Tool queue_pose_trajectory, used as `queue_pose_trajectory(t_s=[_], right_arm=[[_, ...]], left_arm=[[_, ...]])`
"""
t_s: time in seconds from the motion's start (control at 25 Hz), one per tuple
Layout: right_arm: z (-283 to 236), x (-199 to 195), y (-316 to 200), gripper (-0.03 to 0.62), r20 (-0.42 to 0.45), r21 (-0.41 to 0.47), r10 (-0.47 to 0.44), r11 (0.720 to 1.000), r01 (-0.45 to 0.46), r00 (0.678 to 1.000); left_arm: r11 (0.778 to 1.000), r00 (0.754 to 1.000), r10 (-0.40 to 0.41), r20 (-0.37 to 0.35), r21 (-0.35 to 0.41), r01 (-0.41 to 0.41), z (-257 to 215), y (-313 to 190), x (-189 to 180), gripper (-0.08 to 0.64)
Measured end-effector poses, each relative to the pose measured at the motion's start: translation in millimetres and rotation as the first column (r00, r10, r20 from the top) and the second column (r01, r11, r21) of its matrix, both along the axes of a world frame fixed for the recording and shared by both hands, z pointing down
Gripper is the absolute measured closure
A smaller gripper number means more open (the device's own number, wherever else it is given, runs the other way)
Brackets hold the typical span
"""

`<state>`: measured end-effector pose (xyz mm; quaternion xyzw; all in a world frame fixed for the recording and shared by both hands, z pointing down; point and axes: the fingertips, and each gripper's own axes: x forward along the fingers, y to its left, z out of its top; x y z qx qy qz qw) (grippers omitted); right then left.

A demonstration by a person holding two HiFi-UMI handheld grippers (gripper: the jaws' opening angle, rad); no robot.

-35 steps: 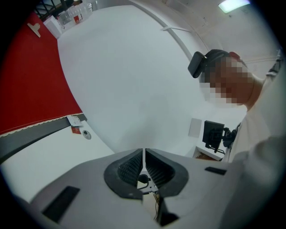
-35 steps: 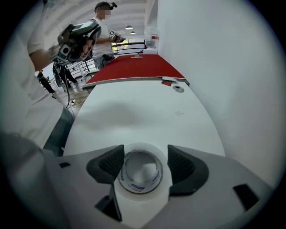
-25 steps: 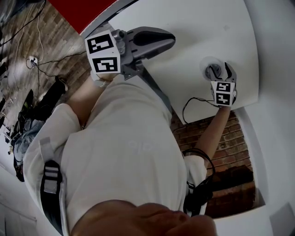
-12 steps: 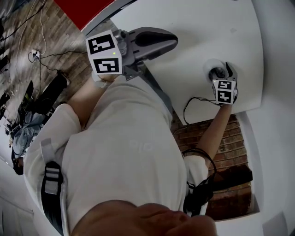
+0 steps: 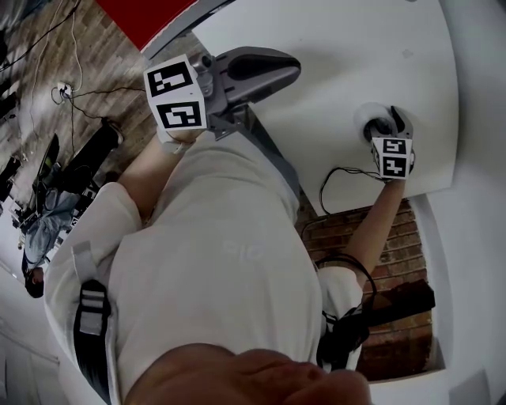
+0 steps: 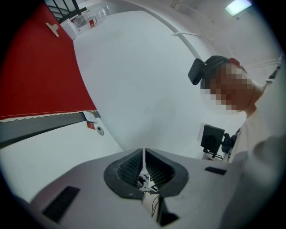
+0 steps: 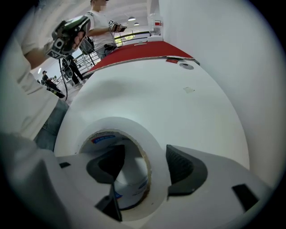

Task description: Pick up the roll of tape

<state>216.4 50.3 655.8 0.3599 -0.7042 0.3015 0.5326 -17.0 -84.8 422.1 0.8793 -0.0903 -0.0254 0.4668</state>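
Observation:
The roll of tape [image 7: 152, 143], white with a printed cardboard core, lies flat on the white table [image 7: 170, 98] near its front edge. In the head view the roll of tape [image 5: 365, 117] sits at the right, with my right gripper [image 5: 387, 123] on it. My right gripper [image 7: 143, 156] is open and straddles the roll's wall. One jaw reaches into the core and the other stands outside, close to the rim. My left gripper [image 5: 291, 68] is held up at the table's left edge, away from the roll. In its own view the left gripper [image 6: 144, 154] is shut on nothing.
A black cable [image 5: 336, 178] hangs over the table's front edge below my right hand. A red surface [image 5: 142, 16] adjoins the table [image 5: 340, 47] at the far left. Brick floor with cables lies beneath. Another person [image 7: 100, 27] stands beyond the table.
The head view has shifted slightly. My right gripper stays at the roll, a little farther over it. The left gripper has not moved.

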Motion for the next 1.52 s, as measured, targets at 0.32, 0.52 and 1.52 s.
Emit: queue_pose_trajectory(t_s=[0.32, 0.52, 1.52], right_arm=[[-2, 3, 1, 0.307, 0.012, 0.022, 0.003, 1.0, -0.003, 1.0], [-4, 1, -2, 0.308, 0.008, 0.013, 0.004, 1.0, -0.004, 1.0], [-3, -8, -1, 0.488, 0.005, -0.037, 0.079, 0.996, -0.079, 0.997]], left_arm=[[1.0, 1.0, 0.013, 0.011, 0.002, -0.013, 0, 9, 6, 0.551], [1.0, 1.0, 0.022, 0.008, 0.0, -0.022, 0, 11, 8, 0.551], [0.999, 0.999, 0.04, 0.014, -0.001, -0.04, -8, 16, 9, 0.551]])
